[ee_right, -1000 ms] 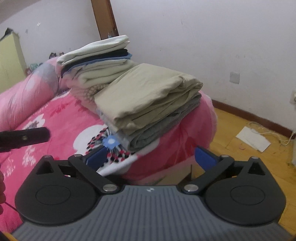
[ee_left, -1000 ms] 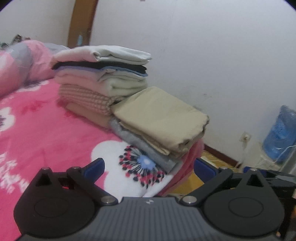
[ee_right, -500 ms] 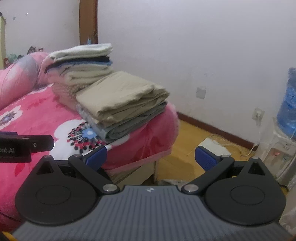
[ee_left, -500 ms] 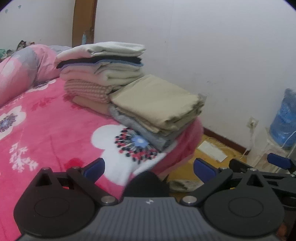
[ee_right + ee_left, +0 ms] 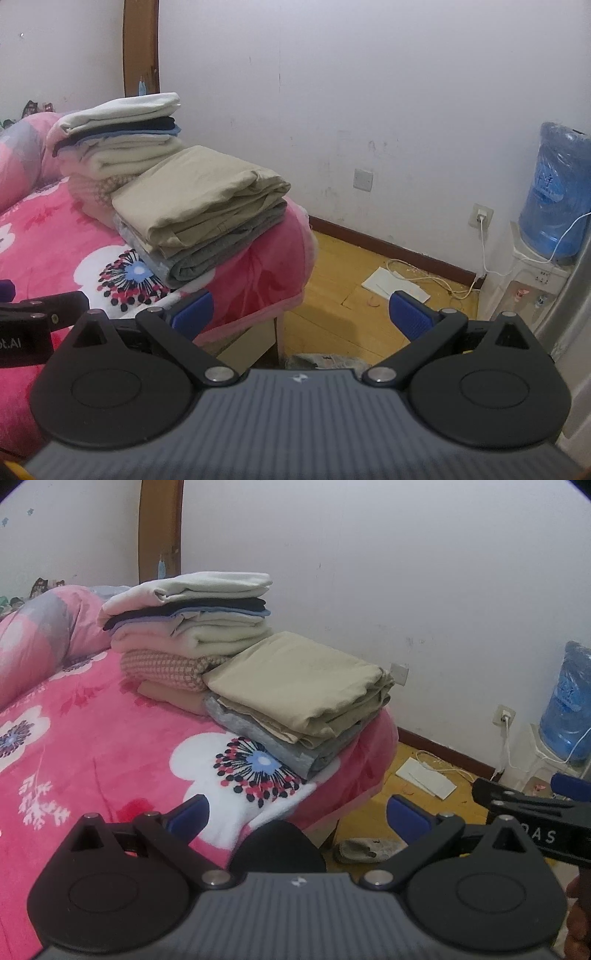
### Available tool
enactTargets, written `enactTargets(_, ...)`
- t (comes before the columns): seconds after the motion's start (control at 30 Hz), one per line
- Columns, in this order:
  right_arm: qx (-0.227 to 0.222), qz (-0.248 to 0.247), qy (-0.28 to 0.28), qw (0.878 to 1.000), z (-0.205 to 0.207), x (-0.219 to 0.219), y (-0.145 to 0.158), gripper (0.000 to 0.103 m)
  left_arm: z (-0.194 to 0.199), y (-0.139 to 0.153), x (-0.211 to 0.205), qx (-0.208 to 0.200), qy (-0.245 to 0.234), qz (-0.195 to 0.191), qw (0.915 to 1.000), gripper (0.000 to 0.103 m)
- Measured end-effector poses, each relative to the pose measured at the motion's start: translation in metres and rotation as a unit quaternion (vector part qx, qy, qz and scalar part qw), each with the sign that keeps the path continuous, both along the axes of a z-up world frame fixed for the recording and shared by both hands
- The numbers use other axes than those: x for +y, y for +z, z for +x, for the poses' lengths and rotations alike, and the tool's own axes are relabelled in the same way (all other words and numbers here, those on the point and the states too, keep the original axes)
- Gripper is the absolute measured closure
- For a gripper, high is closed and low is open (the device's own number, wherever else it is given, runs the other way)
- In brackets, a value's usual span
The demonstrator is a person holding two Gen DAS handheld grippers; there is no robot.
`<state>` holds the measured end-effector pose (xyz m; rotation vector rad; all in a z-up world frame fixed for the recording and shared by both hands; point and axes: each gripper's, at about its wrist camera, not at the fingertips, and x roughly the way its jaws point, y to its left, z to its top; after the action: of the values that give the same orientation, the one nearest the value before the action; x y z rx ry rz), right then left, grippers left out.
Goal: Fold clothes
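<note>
A folded beige garment (image 5: 299,686) (image 5: 199,192) lies on a folded grey one (image 5: 280,746) (image 5: 221,251) at the corner of the pink flowered bed (image 5: 92,746) (image 5: 48,251). Behind it stands a taller stack of several folded clothes (image 5: 188,616) (image 5: 122,136). My left gripper (image 5: 297,816) is open and holds nothing, well short of the piles. My right gripper (image 5: 301,314) is open too, over the bed's edge and the floor. Each gripper shows at the side of the other's view.
A rolled pink quilt (image 5: 40,635) lies at the bed's far left. On the wooden floor (image 5: 351,291) are white paper (image 5: 395,286), a cable and a slipper (image 5: 369,849). A water dispenser with a blue bottle (image 5: 557,192) stands by the right wall.
Both grippers have drawn back from the piles, which now look smaller and farther off. More floor and the dispenser have come into view. Both stay open.
</note>
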<state>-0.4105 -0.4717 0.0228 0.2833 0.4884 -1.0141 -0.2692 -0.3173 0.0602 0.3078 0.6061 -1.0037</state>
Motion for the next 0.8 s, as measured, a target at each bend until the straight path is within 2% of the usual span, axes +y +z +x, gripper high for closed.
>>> enactTargets(0.17,0.025,0.011,0.018,0.999,0.006,-0.002,-0.001,0.001,0.004,-0.005,-0.004,0.014,0.006,0.007,0.9999,0.000)
enactTargets(0.37,0.022,0.025,0.021,0.999,0.010,-0.006,-0.004,0.001,0.007,-0.009,-0.007,0.022,0.015,0.016,0.9995,0.000)
enactTargets(0.57,0.024,0.023,0.014,0.999,0.010,-0.010,-0.005,0.001,0.011,-0.005,0.002,0.022,0.033,-0.029,0.9988,0.000)
enactTargets(0.8,0.028,0.012,0.004,1.000,0.008,-0.011,-0.004,0.001,-0.001,-0.004,-0.006,0.011,0.010,-0.023,0.9996,0.000)
